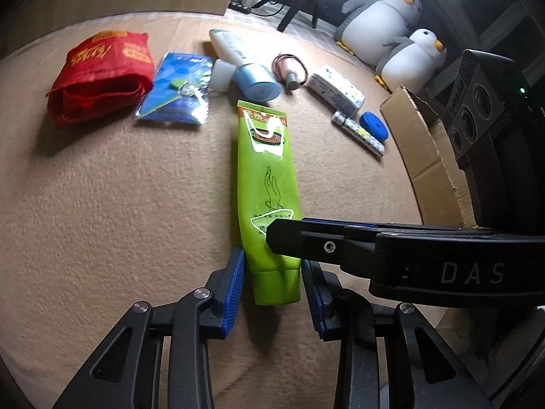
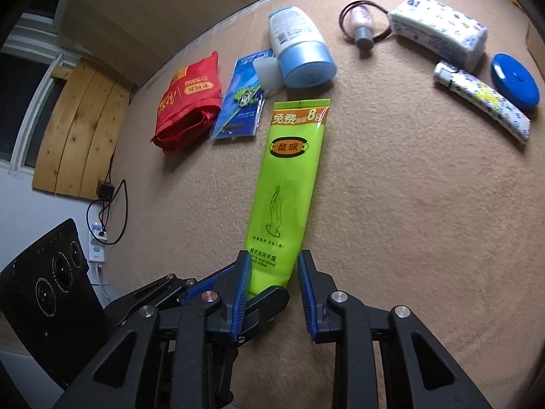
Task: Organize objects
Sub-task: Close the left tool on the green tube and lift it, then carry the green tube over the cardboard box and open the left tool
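A bright green hand-cream tube lies lengthwise on the beige cloth surface, cap end toward me. My left gripper is shut on the cap end, its blue pads against both sides. My right gripper is shut on the tube body just above the cap. In the left wrist view one black right-gripper finger crosses over the tube from the right. Below the tube in the right wrist view, a left-gripper fingertip shows between the right pads.
Beyond the tube lie a red bag, a blue packet, a white and blue bottle, a small bottle in a hair tie, a tissue pack, a patterned tube and a blue round case. An open cardboard box stands at right.
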`<act>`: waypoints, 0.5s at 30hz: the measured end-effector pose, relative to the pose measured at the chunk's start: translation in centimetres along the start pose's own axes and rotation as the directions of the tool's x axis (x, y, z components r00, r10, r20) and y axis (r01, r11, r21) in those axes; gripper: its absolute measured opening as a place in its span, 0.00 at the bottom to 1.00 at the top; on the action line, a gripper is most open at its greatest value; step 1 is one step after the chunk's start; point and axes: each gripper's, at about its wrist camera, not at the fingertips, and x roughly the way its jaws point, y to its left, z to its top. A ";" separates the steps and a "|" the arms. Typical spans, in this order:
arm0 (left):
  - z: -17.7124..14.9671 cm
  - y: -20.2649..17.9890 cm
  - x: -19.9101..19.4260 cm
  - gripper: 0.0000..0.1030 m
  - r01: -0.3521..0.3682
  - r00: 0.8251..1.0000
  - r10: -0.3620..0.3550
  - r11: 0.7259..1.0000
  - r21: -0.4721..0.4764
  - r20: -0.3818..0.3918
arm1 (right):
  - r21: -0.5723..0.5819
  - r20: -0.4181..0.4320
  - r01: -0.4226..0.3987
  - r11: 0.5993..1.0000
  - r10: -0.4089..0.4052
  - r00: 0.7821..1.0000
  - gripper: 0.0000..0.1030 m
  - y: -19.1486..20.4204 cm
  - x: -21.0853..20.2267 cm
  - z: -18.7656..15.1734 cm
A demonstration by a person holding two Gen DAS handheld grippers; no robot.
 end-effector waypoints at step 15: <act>4.1 -9.5 -0.3 0.35 0.050 0.996 -0.059 0.988 0.144 0.065 | 0.051 0.160 0.023 0.998 -0.031 0.987 0.25 -3.2 -8.7 0.3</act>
